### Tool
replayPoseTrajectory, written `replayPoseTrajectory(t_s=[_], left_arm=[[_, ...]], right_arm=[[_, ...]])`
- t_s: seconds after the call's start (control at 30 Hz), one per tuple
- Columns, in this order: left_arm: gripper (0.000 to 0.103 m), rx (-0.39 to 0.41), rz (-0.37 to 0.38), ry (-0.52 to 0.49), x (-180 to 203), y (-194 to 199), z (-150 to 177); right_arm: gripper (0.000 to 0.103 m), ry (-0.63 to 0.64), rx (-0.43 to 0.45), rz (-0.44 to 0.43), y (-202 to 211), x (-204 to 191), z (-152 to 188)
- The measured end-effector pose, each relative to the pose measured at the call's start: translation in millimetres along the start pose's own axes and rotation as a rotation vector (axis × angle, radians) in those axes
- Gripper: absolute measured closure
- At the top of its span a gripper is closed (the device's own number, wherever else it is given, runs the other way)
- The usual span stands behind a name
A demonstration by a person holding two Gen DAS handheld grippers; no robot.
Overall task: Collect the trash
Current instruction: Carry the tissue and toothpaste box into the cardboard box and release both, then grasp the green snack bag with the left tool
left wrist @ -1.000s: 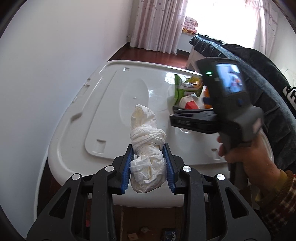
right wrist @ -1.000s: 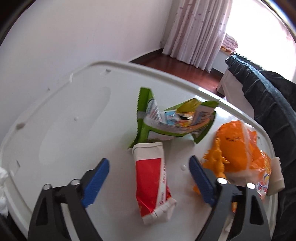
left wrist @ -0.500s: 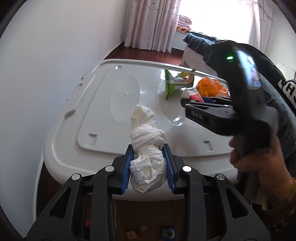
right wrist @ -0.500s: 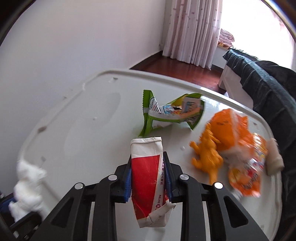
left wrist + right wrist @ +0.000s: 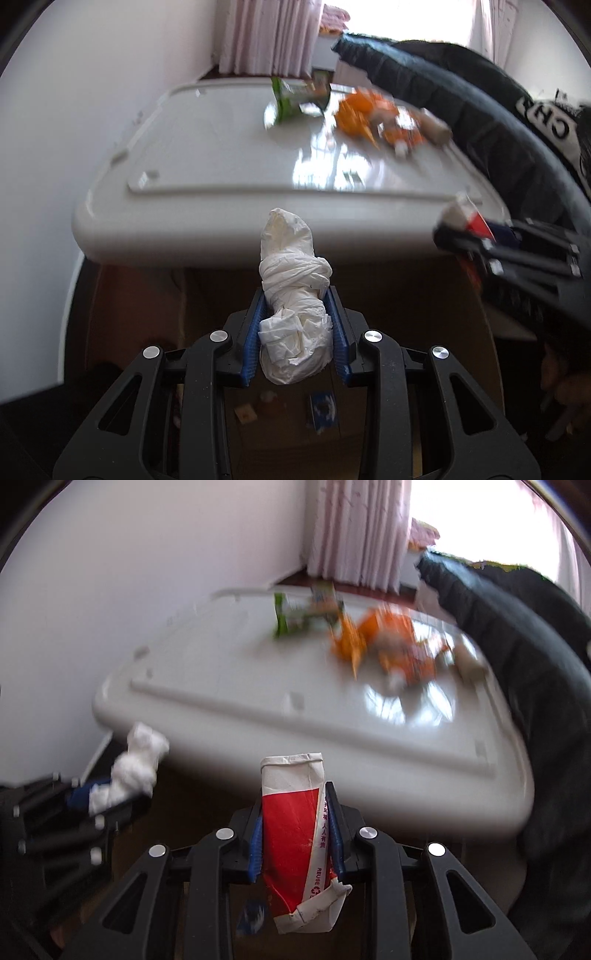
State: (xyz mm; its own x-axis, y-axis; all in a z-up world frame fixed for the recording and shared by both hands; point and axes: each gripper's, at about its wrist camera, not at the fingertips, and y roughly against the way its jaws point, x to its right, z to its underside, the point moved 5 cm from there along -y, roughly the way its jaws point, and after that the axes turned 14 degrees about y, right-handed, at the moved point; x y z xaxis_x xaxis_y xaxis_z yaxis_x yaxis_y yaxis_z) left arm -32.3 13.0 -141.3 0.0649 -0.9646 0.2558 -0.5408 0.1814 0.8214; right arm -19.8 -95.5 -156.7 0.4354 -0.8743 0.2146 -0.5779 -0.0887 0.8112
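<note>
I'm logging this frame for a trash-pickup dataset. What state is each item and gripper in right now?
Left gripper: shut on the tissue wad.
Tissue wad: crumpled, held off the table.
Right gripper: shut on the carton.
Carton: flattened, held off the table.
Green wrapper: torn open, lying on the white table.
Orange wrapper: crumpled, on the table.

Crumpled matt paper wad (image 5: 293, 295), creased waxy paper carton (image 5: 293, 834), glossy smooth white plastic lid (image 5: 221, 155)
</note>
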Motion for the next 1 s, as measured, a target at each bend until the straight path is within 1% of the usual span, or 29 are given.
replayPoseTrajectory(t_s=[0.03, 0.1, 0.13, 0.23, 0.37, 0.4, 0.43, 0.47, 0.5, 0.53, 0.57, 0.6, 0.73, 0.83, 0.93, 1.0], left_arm=[[0.072, -0.015, 0.001, -0.002, 0, -4, 6], [0.072, -0.047, 0.000, 0.000, 1, -11, 18], [0.072, -0.057, -0.005, -0.001, 3, -14, 25], [0.072, -0.058, -0.025, -0.020, 5, -18, 36], [0.071, -0.059, -0.049, -0.020, -1, -22, 41], [0.071, -0.060, -0.052, -0.017, -2, -22, 43], [0.069, -0.069, -0.062, -0.006, -5, -24, 42], [0.066, -0.077, -0.071, 0.006, -8, -25, 43], [0.054, -0.085, -0.078, 0.023, -11, -25, 44], [0.037, -0.098, -0.098, 0.047, -15, -28, 44], [0.032, -0.105, -0.115, 0.059, -17, -29, 44], [0.030, -0.107, -0.127, 0.066, -19, -30, 44], [0.027, -0.109, -0.137, 0.051, -18, -30, 45], [0.025, -0.091, -0.139, 0.029, -15, -28, 44], [0.025, -0.060, -0.118, 0.022, -11, -23, 36], [0.025, -0.025, -0.084, 0.024, -8, -14, 26]], right_arm=[[0.075, -0.007, -0.030, 0.003, -2, -4, 19], [0.075, -0.033, -0.088, -0.011, -10, -6, 45], [0.075, -0.043, -0.104, -0.017, -13, -6, 53], [0.075, -0.049, -0.136, -0.006, -18, -8, 69], [0.074, -0.062, -0.166, 0.004, -26, -6, 79], [0.067, -0.067, -0.175, 0.009, -27, -6, 81], [0.048, -0.072, -0.187, 0.019, -30, -6, 83], [0.037, -0.074, -0.199, 0.023, -33, -6, 86], [0.023, -0.077, -0.203, 0.030, -33, -6, 88], [0.022, -0.080, -0.198, 0.036, -33, -7, 89], [0.022, -0.075, -0.198, 0.034, -33, -7, 89], [0.021, -0.070, -0.201, 0.032, -34, -8, 89], [0.019, -0.079, -0.180, 0.016, -32, -9, 88], [0.019, -0.085, -0.154, 0.020, -28, -7, 84], [0.019, -0.096, -0.119, 0.024, -20, -3, 78], [0.019, -0.099, -0.085, 0.039, -11, 2, 70]])
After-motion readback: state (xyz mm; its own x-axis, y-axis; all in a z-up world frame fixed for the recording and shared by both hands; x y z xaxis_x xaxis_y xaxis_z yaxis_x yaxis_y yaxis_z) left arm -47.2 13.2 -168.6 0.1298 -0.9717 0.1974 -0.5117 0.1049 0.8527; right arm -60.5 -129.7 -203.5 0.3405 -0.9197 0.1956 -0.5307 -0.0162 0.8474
